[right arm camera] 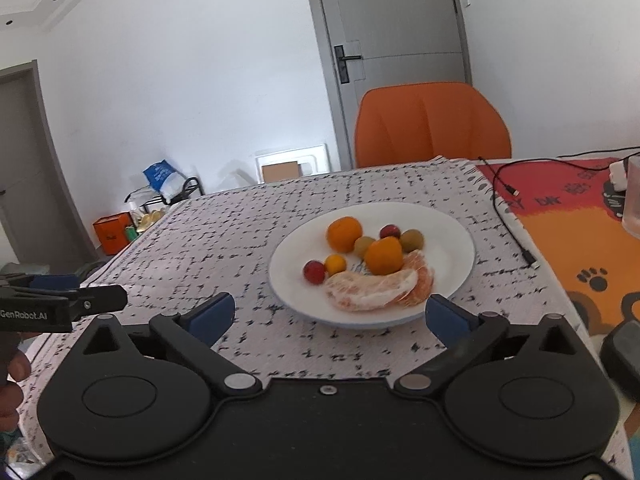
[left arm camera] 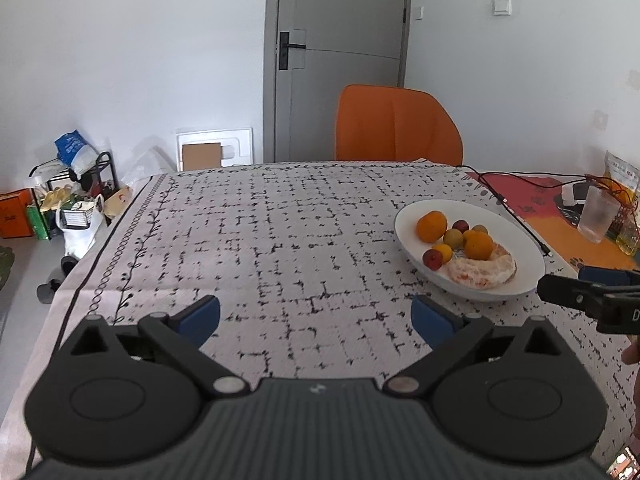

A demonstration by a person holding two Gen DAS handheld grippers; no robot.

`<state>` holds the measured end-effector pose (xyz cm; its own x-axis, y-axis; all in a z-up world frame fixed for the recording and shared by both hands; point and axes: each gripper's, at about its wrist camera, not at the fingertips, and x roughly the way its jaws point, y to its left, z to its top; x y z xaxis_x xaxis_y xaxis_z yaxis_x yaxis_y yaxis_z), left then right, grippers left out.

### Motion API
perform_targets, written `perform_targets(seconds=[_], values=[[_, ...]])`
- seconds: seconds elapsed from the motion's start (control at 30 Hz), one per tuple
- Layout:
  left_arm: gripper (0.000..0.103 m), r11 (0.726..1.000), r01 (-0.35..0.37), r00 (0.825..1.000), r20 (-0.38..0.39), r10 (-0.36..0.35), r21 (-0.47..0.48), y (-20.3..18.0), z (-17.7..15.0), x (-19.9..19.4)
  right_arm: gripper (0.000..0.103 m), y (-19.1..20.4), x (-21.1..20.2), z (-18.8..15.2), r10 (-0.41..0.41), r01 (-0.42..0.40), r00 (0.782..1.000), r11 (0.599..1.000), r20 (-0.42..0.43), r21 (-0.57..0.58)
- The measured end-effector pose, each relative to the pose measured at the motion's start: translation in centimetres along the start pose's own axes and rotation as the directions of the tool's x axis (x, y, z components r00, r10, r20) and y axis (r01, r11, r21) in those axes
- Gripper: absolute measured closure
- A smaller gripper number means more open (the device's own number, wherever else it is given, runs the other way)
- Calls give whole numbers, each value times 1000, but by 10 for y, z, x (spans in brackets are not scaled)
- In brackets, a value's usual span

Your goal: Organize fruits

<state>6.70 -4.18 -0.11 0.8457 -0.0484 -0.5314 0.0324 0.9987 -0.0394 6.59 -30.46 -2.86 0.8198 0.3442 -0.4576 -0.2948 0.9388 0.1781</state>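
A white plate (right arm camera: 448,224) on the patterned tablecloth holds several fruits: two oranges (right arm camera: 344,233), small red fruits (right arm camera: 314,271), green ones (right arm camera: 412,240), a small yellow one (right arm camera: 335,264) and peeled pomelo segments (right arm camera: 372,292). The plate also shows in the left wrist view (left arm camera: 516,236) at the right. My right gripper (right arm camera: 330,314) is open and empty just before the plate's near rim. My left gripper (left arm camera: 316,314) is open and empty over bare cloth, left of the plate.
An orange chair (right arm camera: 432,124) stands behind the table. A black cable (right arm camera: 516,232) runs right of the plate over a colourful mat (right arm camera: 580,240). A plastic cup (left arm camera: 598,216) and bottle stand at far right. Clutter sits on the floor at left.
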Motion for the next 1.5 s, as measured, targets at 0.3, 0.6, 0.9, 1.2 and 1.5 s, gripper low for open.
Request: perform_targets(seconds=[0.3, 0.6, 0.9, 1.2, 1.5], values=[[0, 999, -36, 999, 3, 36, -6, 10, -13, -27, 0, 10, -18, -5, -9, 9, 1000, 1000, 5, -4], [0, 997, -81, 997, 12, 81, -8, 22, -19, -59, 0, 25, -37, -8, 6, -6, 1000, 999, 13, -45], [0, 997, -73, 997, 38, 73, -3, 22, -23, -79, 0, 36, -52, -8, -20, 22, 999, 998, 29, -53], [0, 996, -90, 995, 33, 91, -30, 32, -31, -83, 0, 40, -63, -11, -16, 18, 999, 998, 34, -61], [0, 997, -71, 997, 32, 72, -34, 32, -33, -85, 0, 45, -64, -10, -9, 12, 999, 997, 38, -74]])
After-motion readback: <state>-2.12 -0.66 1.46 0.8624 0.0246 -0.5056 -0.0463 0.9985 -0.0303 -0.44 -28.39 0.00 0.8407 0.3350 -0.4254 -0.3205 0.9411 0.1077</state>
